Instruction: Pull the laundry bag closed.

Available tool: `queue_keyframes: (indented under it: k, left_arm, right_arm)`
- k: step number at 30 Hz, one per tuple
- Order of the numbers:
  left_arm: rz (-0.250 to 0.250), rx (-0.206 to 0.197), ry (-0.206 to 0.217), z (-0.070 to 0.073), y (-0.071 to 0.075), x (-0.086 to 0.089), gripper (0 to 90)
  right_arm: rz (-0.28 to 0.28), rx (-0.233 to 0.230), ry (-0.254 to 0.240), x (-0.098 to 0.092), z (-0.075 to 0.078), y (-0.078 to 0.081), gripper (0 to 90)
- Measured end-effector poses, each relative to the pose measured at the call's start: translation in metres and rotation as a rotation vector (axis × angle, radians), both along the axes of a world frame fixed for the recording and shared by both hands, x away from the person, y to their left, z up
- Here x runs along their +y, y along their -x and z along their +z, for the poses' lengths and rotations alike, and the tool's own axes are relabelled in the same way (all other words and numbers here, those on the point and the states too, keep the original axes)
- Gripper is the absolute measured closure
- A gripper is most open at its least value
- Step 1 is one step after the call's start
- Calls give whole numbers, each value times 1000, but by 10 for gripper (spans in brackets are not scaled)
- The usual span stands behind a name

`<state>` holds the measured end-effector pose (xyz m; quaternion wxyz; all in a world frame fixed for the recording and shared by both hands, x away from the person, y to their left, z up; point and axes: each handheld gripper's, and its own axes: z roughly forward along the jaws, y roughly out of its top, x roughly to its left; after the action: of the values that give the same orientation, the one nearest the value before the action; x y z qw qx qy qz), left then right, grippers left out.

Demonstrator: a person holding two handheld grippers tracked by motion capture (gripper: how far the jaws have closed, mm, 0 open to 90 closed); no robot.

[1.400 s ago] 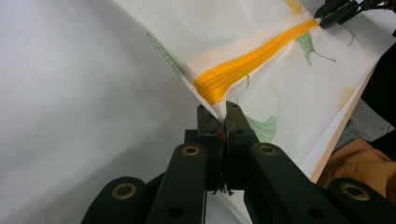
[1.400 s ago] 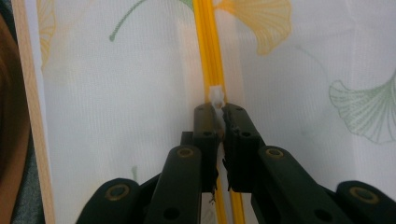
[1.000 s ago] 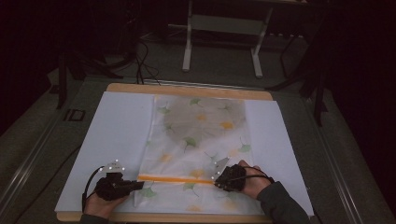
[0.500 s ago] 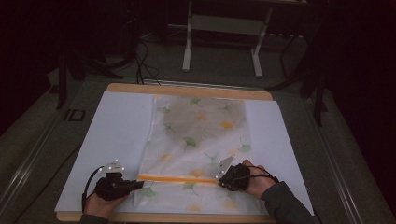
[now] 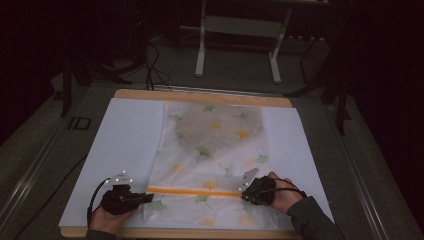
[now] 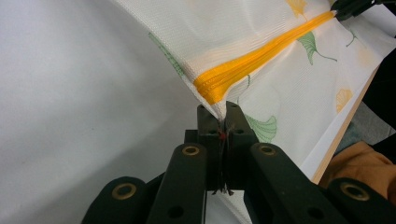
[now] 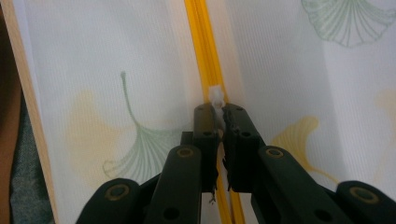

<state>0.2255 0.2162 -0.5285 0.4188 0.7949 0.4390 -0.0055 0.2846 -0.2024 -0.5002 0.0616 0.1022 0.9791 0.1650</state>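
Nothing had shifted since earlier: left claw [image 6: 219, 122] stayed clamped on the white ginkgo-print mesh bag's [image 5: 215, 145] corner, right claw [image 7: 218, 116] pinching its orange zipper's [image 5: 192, 191] white pull [image 7: 215, 94], zipper taut between them.

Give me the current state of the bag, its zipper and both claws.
Mesh laundry bag: flat on the table, left zipper corner lifted.
Orange zipper: stretched straight between the claws.
Left claw: shut on the bag's corner.
Right claw: shut on the white zipper pull.
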Motion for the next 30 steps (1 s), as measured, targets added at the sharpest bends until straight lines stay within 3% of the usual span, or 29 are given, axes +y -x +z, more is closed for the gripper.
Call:
queue_keyframes:
  k: [30]
  left_arm:
    - [4, 2, 1, 0, 0, 1, 883]
  right_arm:
    - [-50, 5, 19, -28, 5, 0, 844]
